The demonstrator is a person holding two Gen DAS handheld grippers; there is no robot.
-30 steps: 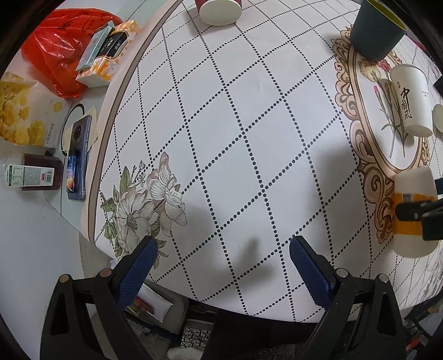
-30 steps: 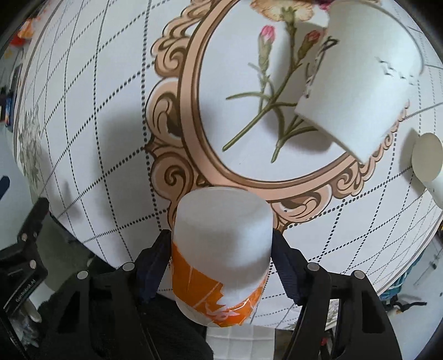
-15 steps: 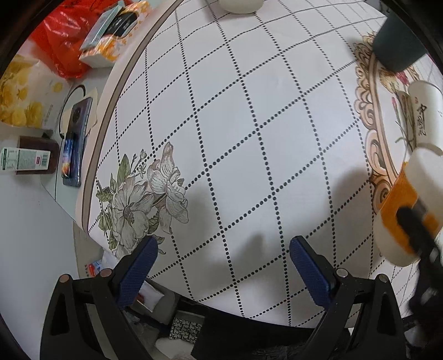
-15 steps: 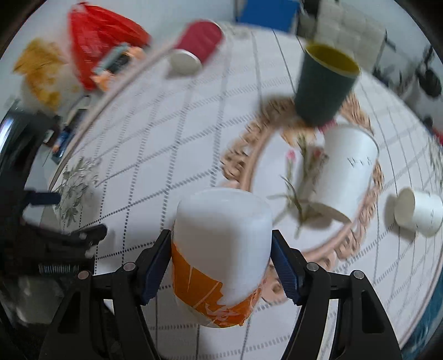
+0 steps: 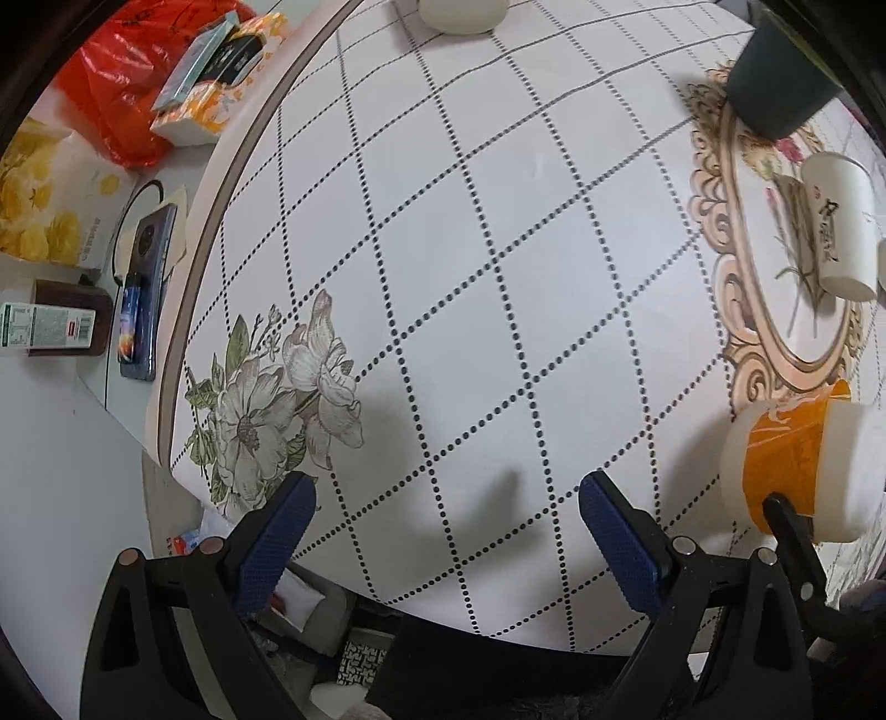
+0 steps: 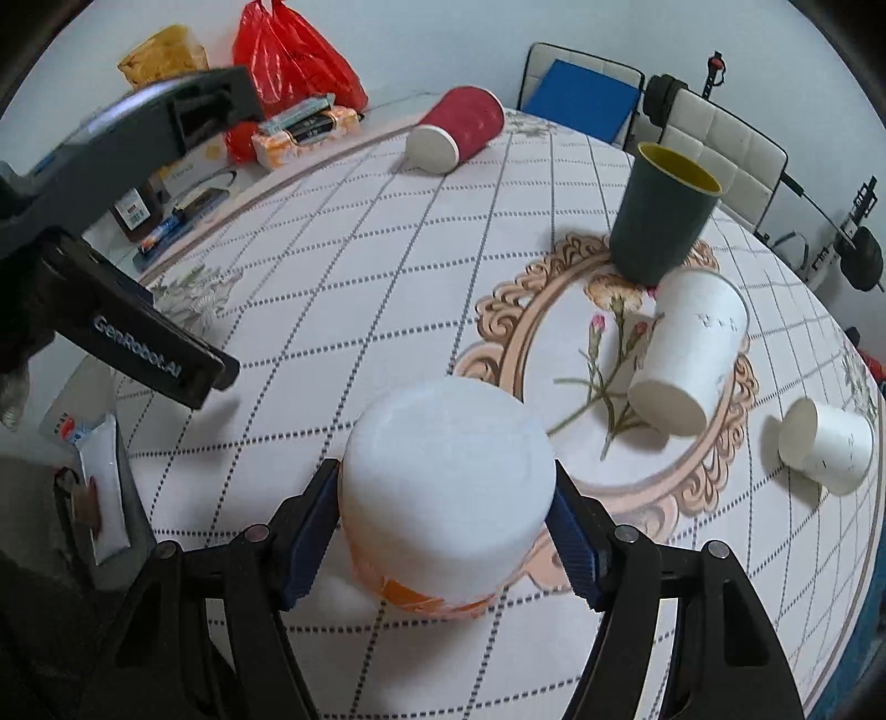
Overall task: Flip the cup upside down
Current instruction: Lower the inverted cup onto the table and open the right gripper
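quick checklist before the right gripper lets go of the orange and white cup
1. Grip: right gripper has both pads against the orange and white cup: ok.
2. Cup inverted, closed white base facing up: ok.
3. Rim flat on the tablecloth: cannot tell, rim is hidden under the cup.
4. Clear of neighbours: the lying white paper cup and dark green cup are apart from it: ok.
5. Left gripper open, holding nothing, away from the cup: ok.

You're at a round table (image 6: 343, 232) with a white cloth, dotted diamond grid and flower prints. Behind it there's a plain pale wall (image 6: 421, 44) and two white padded chairs (image 6: 720, 138), lit soft and even.
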